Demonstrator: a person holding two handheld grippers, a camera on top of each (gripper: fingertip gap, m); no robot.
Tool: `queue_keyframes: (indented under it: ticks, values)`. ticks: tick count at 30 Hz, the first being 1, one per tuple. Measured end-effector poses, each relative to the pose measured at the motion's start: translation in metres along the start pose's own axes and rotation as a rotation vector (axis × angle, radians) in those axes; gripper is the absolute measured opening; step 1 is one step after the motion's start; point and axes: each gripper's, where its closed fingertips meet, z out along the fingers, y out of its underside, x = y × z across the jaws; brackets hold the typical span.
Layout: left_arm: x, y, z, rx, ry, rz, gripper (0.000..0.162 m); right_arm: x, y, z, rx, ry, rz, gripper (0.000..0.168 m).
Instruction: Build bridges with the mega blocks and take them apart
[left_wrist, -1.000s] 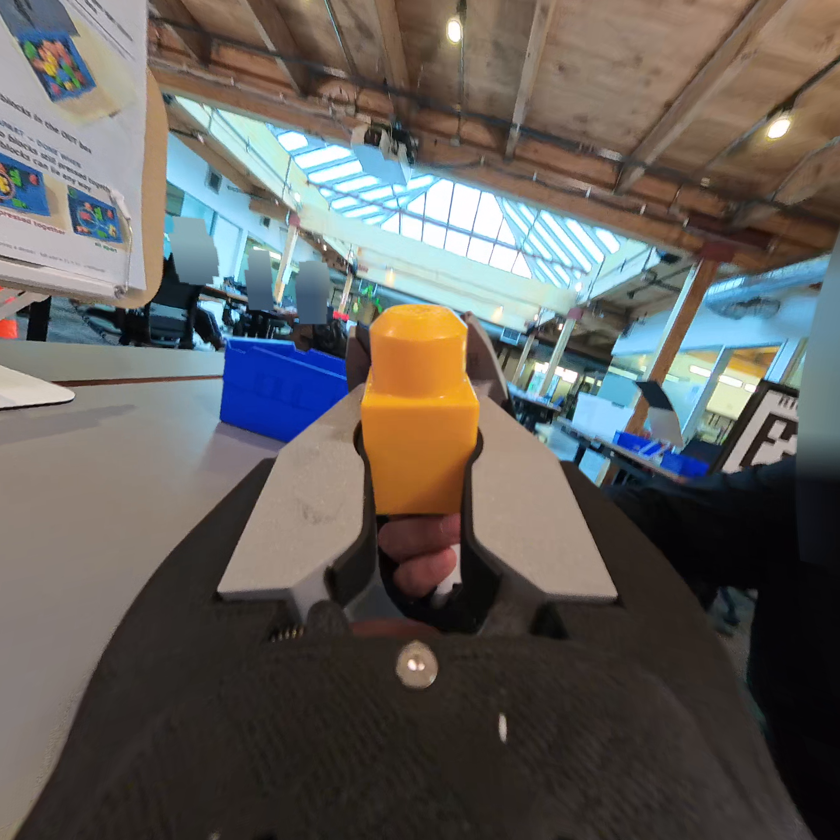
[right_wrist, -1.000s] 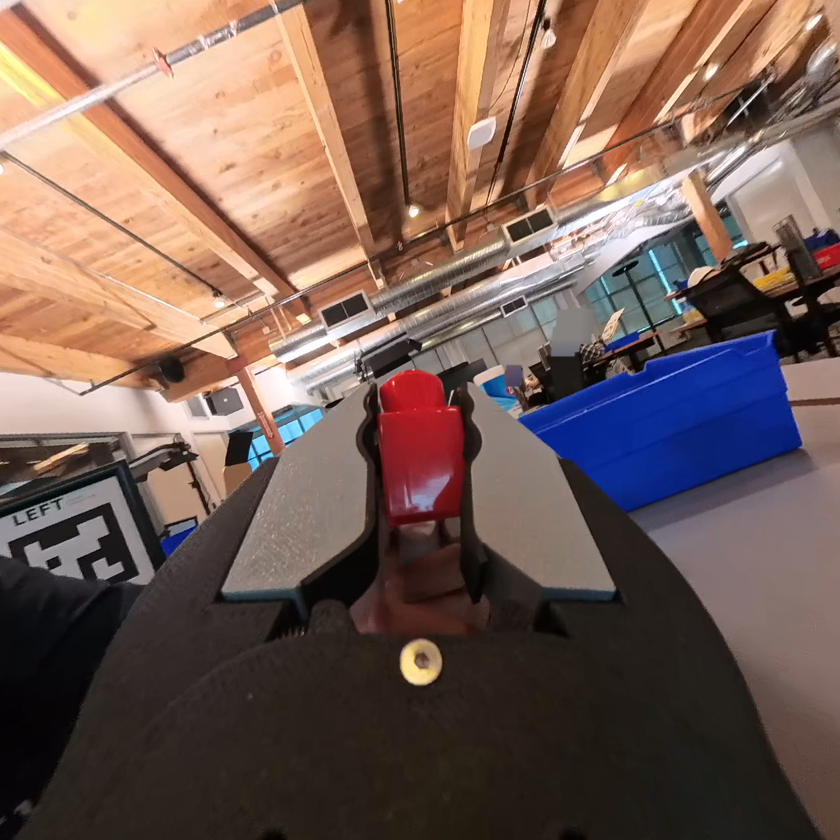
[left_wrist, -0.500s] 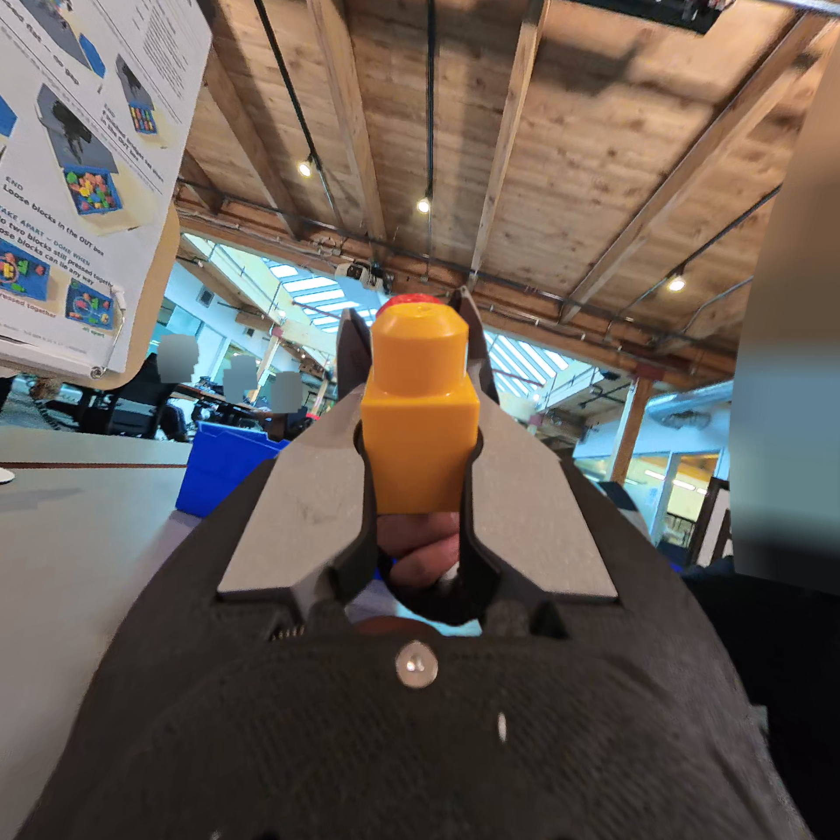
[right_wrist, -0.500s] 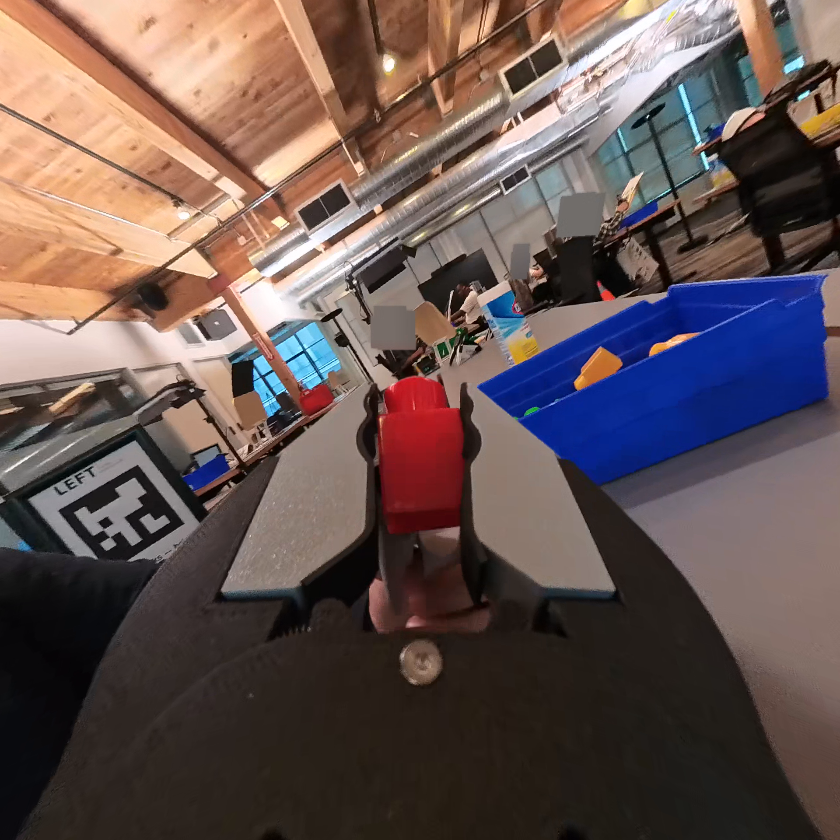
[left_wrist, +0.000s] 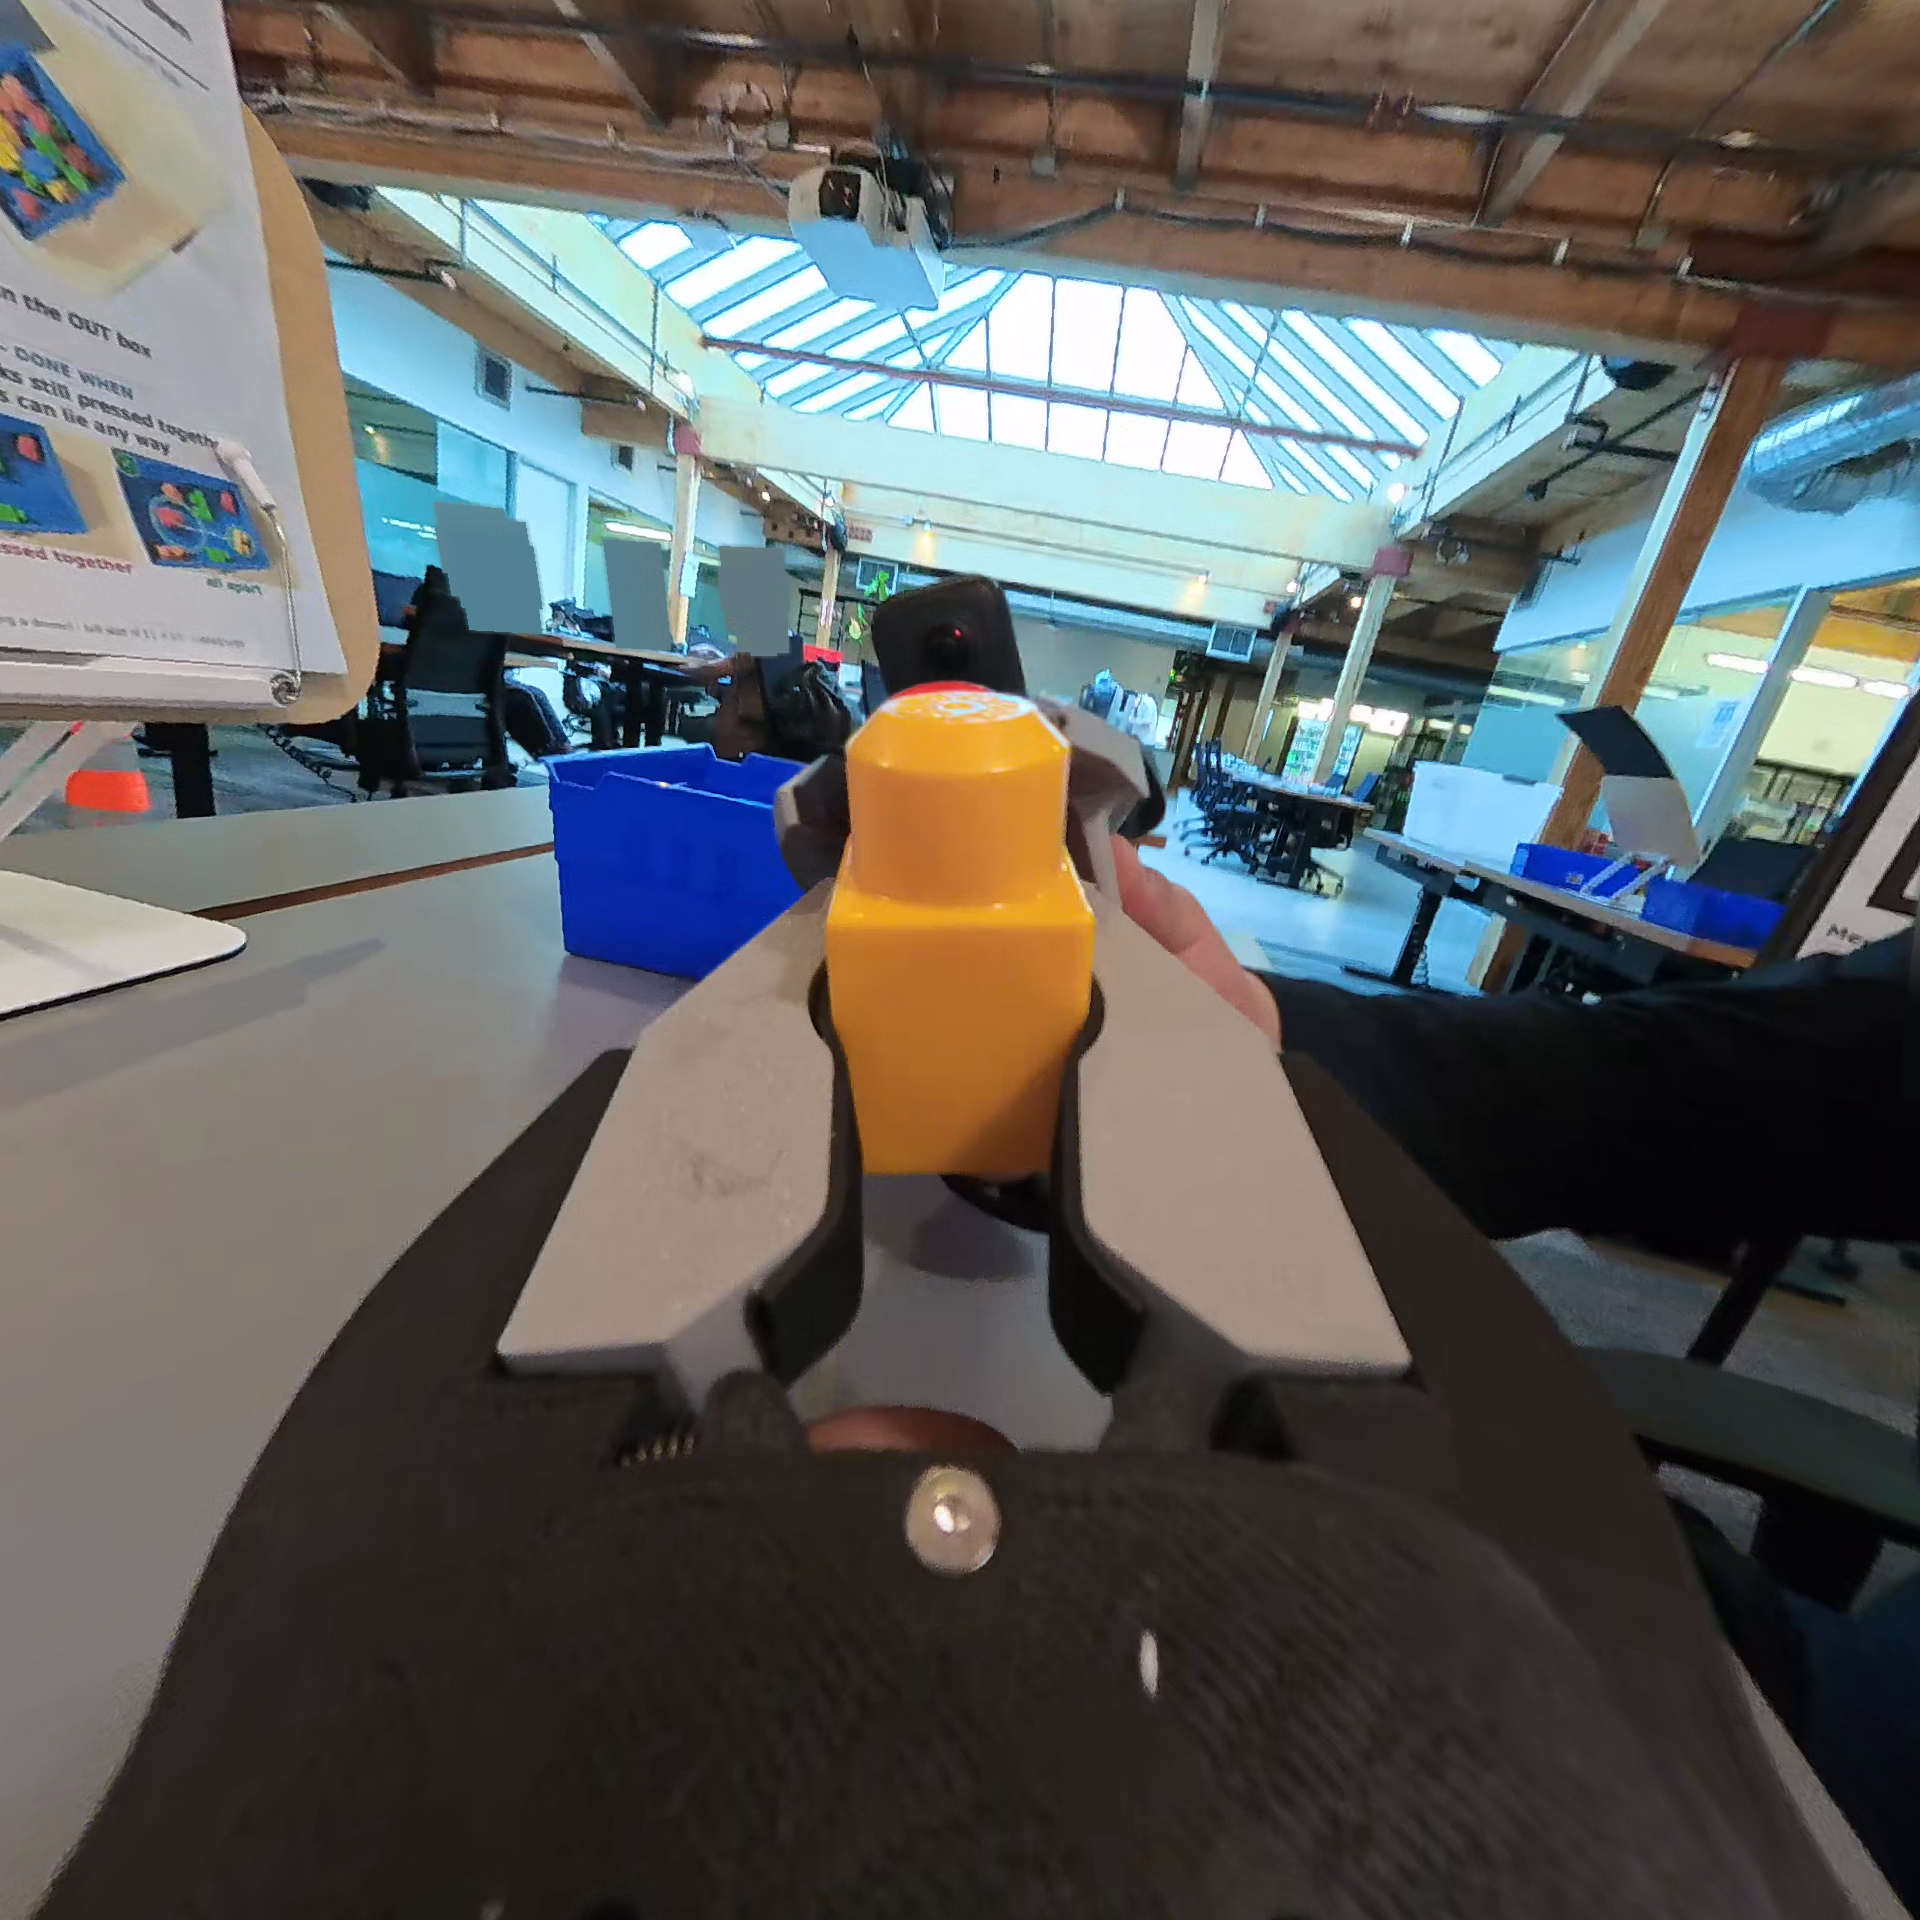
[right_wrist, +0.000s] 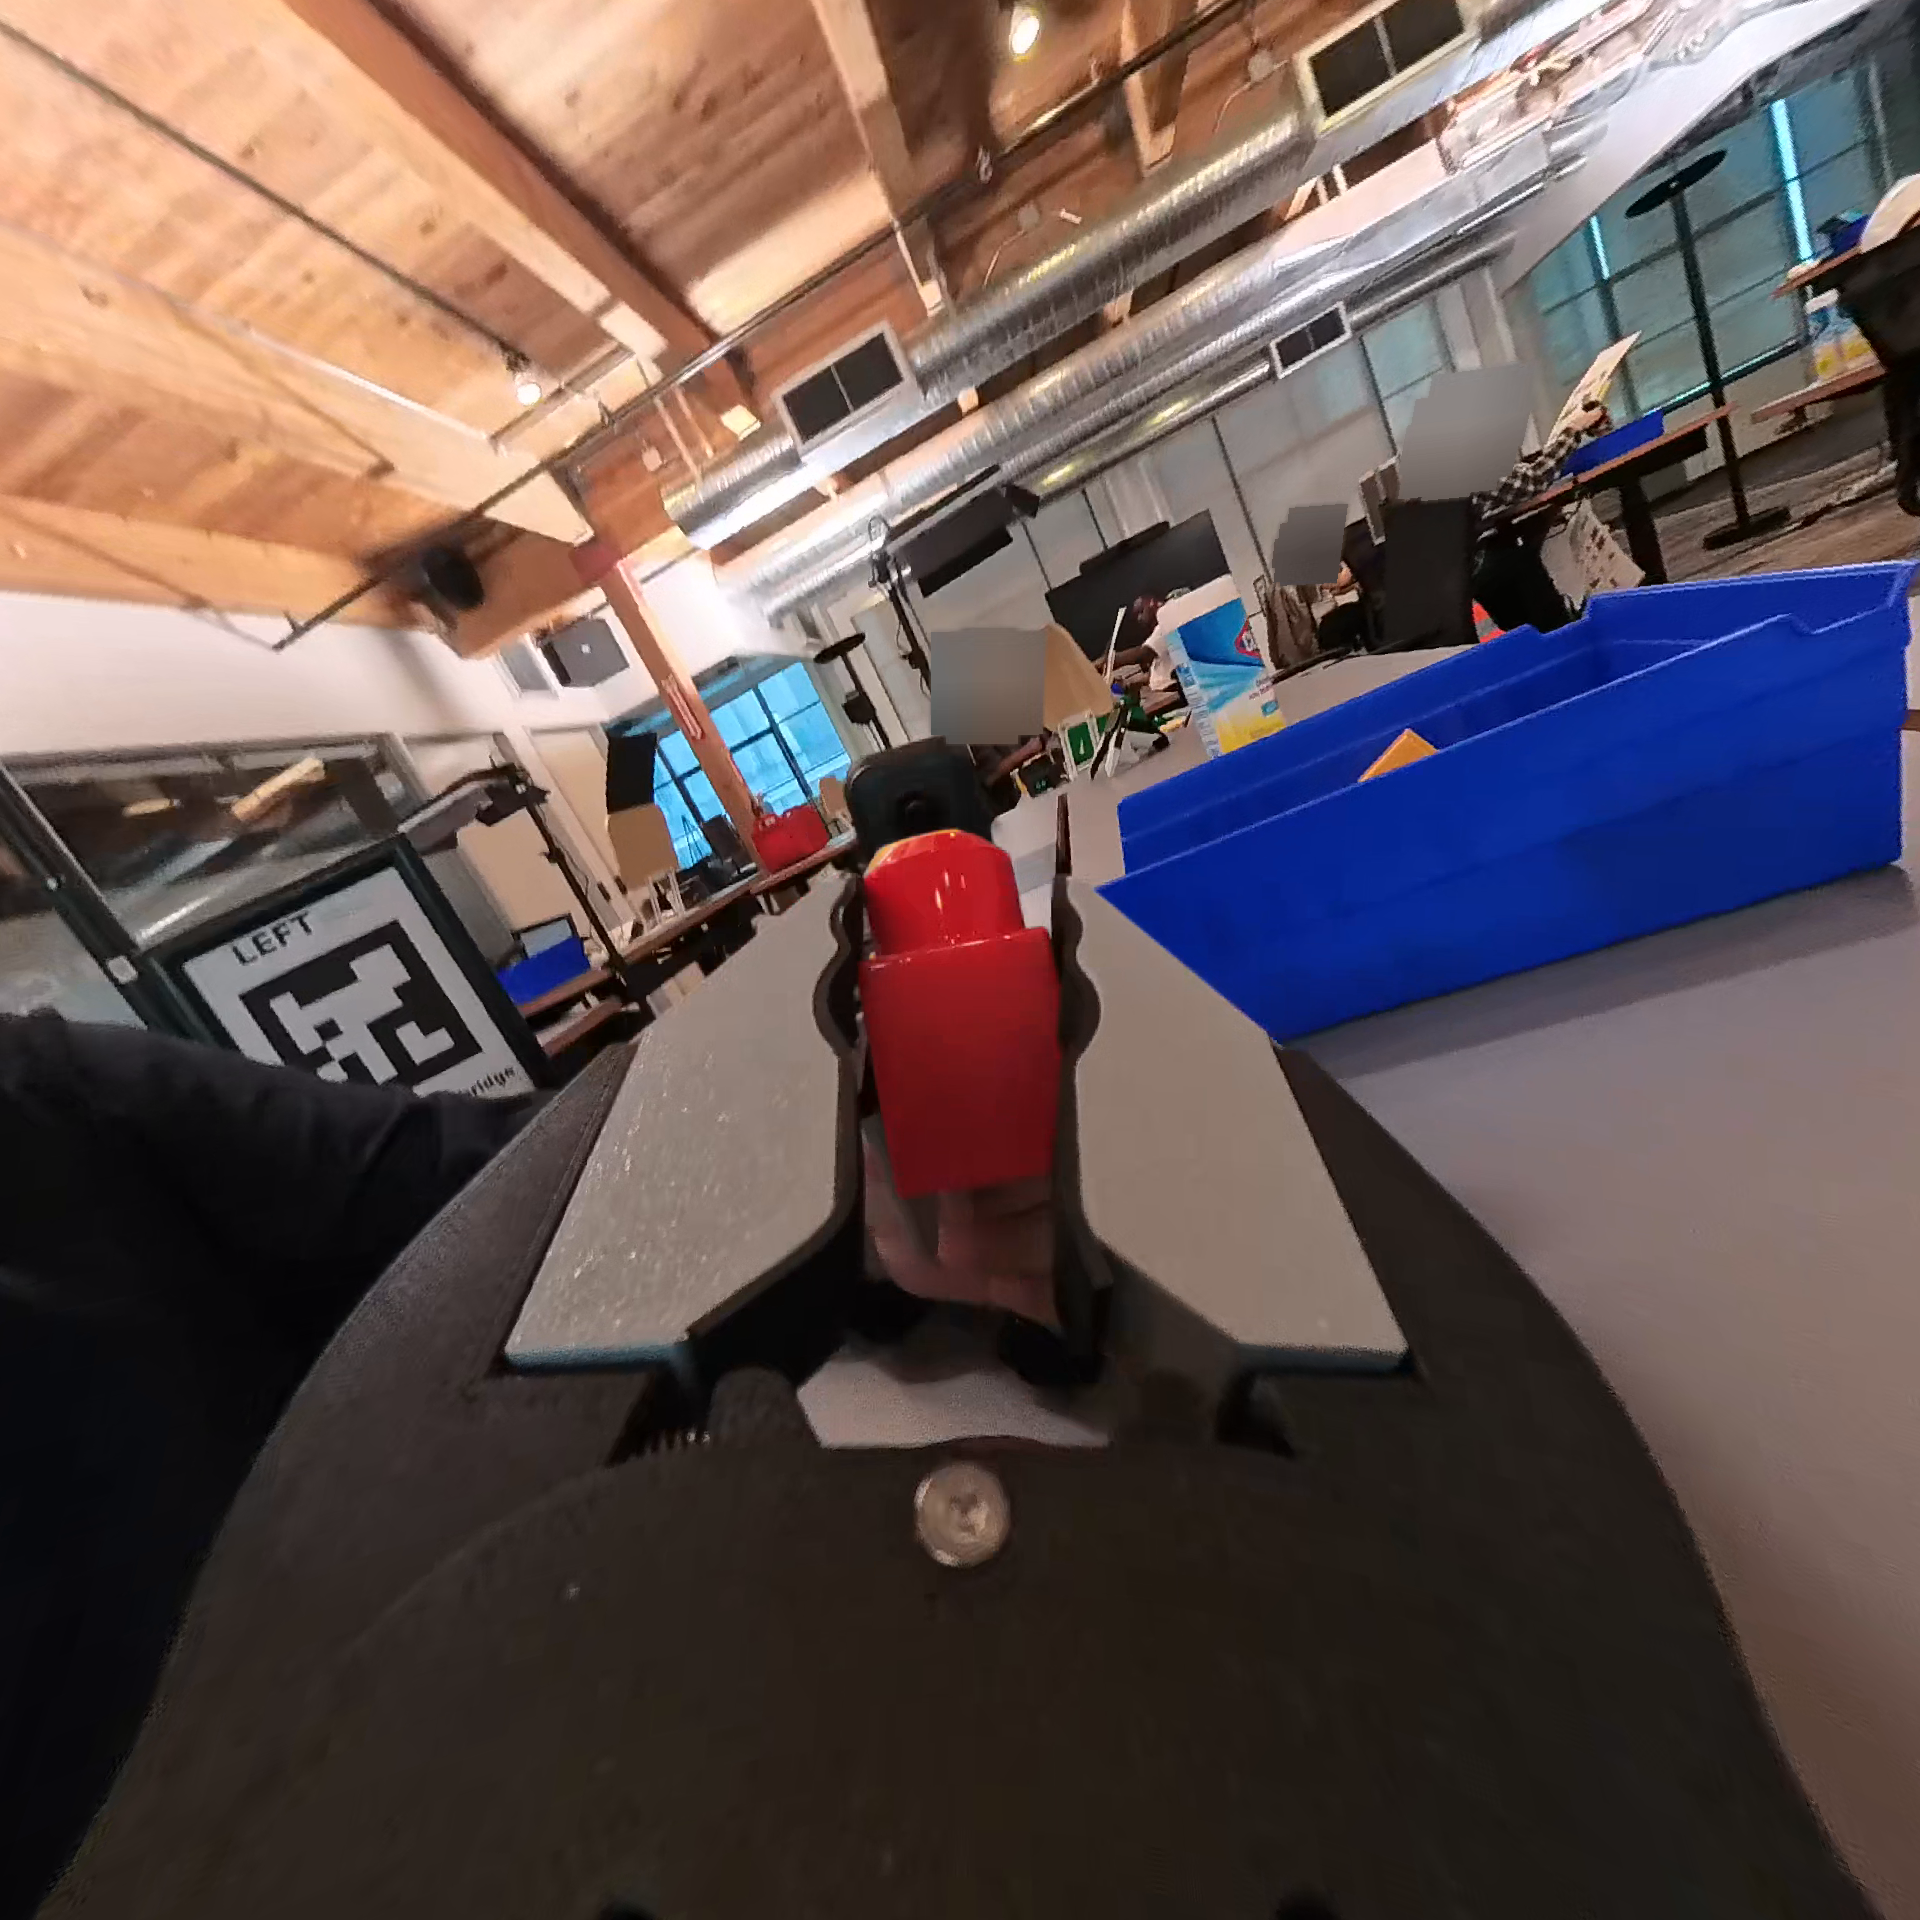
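Left wrist view has dropped from the ceiling since half a second ago: my left gripper (left_wrist: 956, 997) stays clamped on the orange block (left_wrist: 958, 977), stud forward, above the grey table (left_wrist: 260, 1122), with the blue bin (left_wrist: 665, 862) behind. Right wrist view changed little; my right gripper (right_wrist: 951, 1029) keeps the red block (right_wrist: 961, 1049) pinched, its stud meeting the orange one.
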Motion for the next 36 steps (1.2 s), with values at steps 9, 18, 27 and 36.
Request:
queue_keyframes:
  ticks: [9, 18, 27, 36]
  values:
    - [-0.004, 0.018, 0.000, -0.168, -0.044, 0.111, 0.036, 0.004, 0.009, -0.010, -0.004, -0.057, 0.042, 0.034]
    - [-0.001, 0.030, -0.005, -0.286, -0.008, 0.150, 0.036, 0.002, 0.021, -0.015, -0.086, -0.076, -0.019, 0.033]
    - [-0.002, 0.034, -0.017, -0.335, 0.009, 0.164, 0.036, 0.003, 0.024, -0.017, -0.128, -0.071, -0.051, 0.029]
    - [-0.011, 0.038, -0.018, -0.375, -0.040, 0.179, 0.036, 0.015, 0.035, -0.017, -0.223, 0.030, -0.117, 0.000]
